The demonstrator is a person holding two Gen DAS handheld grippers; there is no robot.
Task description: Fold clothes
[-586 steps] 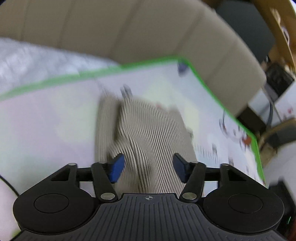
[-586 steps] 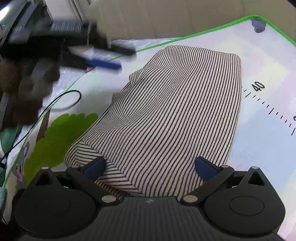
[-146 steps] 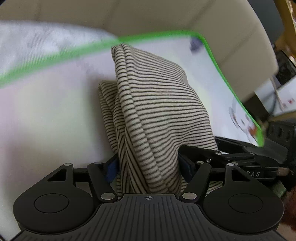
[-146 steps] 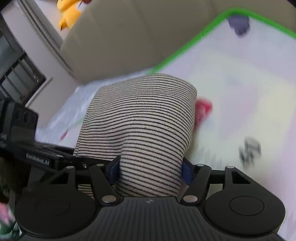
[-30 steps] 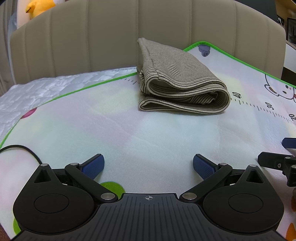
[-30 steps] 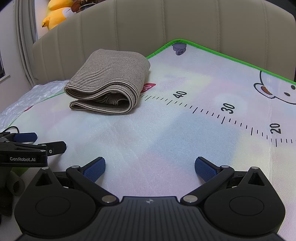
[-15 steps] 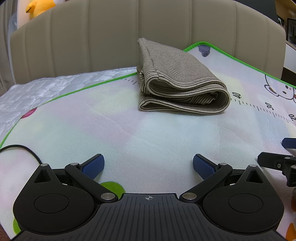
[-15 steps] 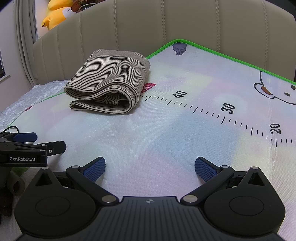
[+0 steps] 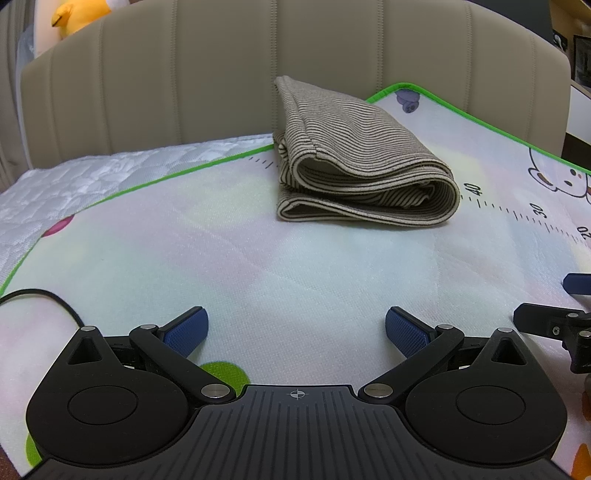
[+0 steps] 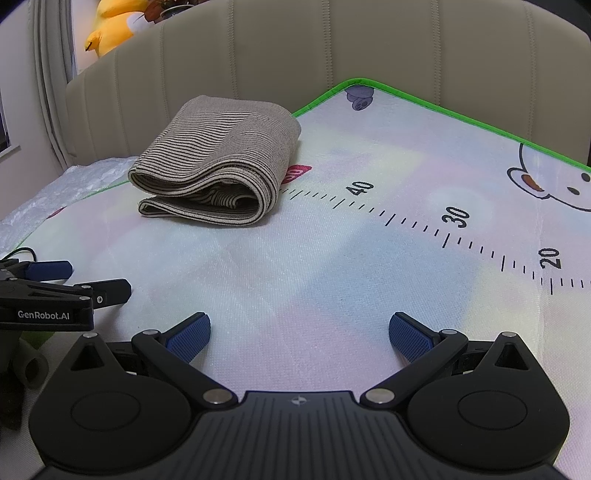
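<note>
A beige garment with thin dark stripes [image 9: 362, 166] lies folded in a thick bundle at the far side of the play mat [image 9: 295, 266]. It also shows in the right wrist view [image 10: 221, 173]. My left gripper [image 9: 295, 328] is open and empty, low over the mat, well short of the bundle. My right gripper [image 10: 300, 332] is open and empty too, beside the left one. The left gripper's fingers [image 10: 74, 284] show at the left edge of the right wrist view, and the right gripper's fingers [image 9: 546, 321] at the right edge of the left wrist view.
The mat has a green border [image 10: 424, 99], a printed ruler [image 10: 454, 225] and cartoon figures. A beige padded headboard [image 9: 221, 74] stands behind it. A white quilted sheet [image 9: 92, 181] lies to the left. A black cable [image 9: 40, 295] crosses the mat's near left. A yellow plush toy [image 10: 110, 26] sits behind the headboard.
Nothing has visibly changed over the last second. Both grippers, shut on the striped garment 4.9 s ago, are now open and drawn back from the folded bundle.
</note>
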